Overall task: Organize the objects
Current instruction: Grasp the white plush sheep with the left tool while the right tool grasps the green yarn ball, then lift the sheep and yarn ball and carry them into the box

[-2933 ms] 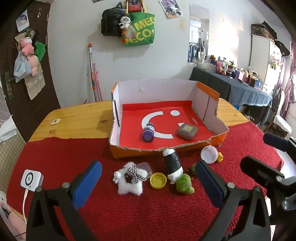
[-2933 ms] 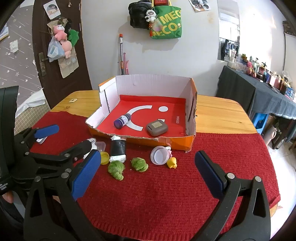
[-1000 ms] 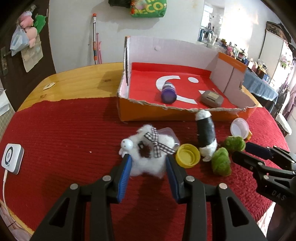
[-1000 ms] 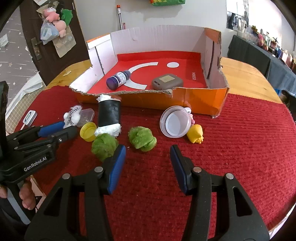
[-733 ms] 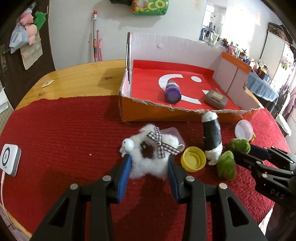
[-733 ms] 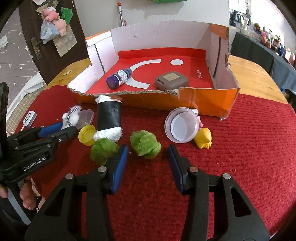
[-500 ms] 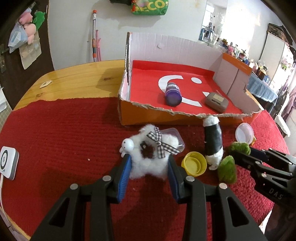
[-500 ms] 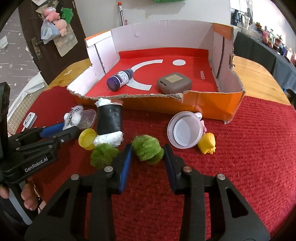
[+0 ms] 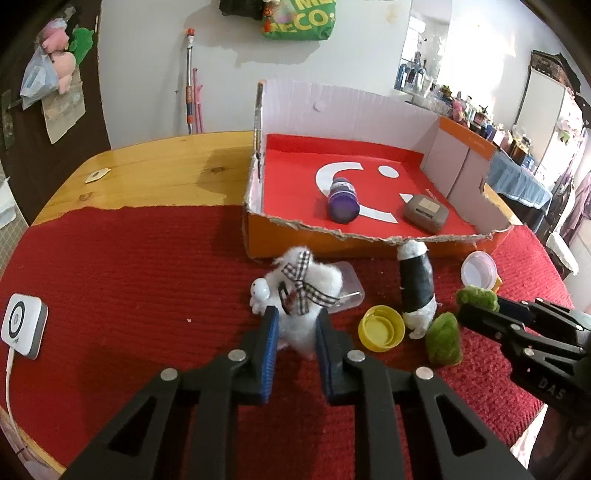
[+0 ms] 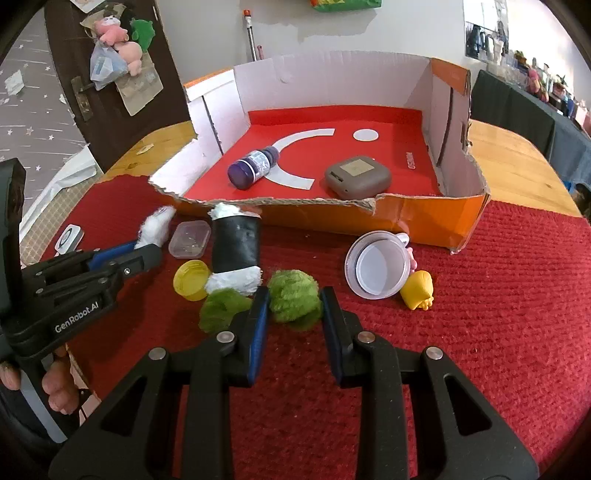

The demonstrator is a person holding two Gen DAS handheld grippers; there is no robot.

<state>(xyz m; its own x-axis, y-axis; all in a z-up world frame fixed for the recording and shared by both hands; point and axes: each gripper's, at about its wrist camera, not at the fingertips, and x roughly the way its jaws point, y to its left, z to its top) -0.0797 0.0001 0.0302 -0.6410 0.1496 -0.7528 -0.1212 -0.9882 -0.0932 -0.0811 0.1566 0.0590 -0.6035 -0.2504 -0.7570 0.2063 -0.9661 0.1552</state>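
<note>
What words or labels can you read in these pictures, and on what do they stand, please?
"GenRobot.AI": on the left claw's black body.
"DAS": on the right claw's body, cut off.
"ECO:", partial: on the green bag.
Orange print on the box floor: too small.
Bottle label: blurred.

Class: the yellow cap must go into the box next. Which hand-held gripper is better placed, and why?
Neither is free. The left hand-held gripper clamps the white plush; the right clamps a green pom-pom. The left is nearer the yellow cap.

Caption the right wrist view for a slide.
Right tool shut on a green fuzzy toy before the cardboard box.
</note>
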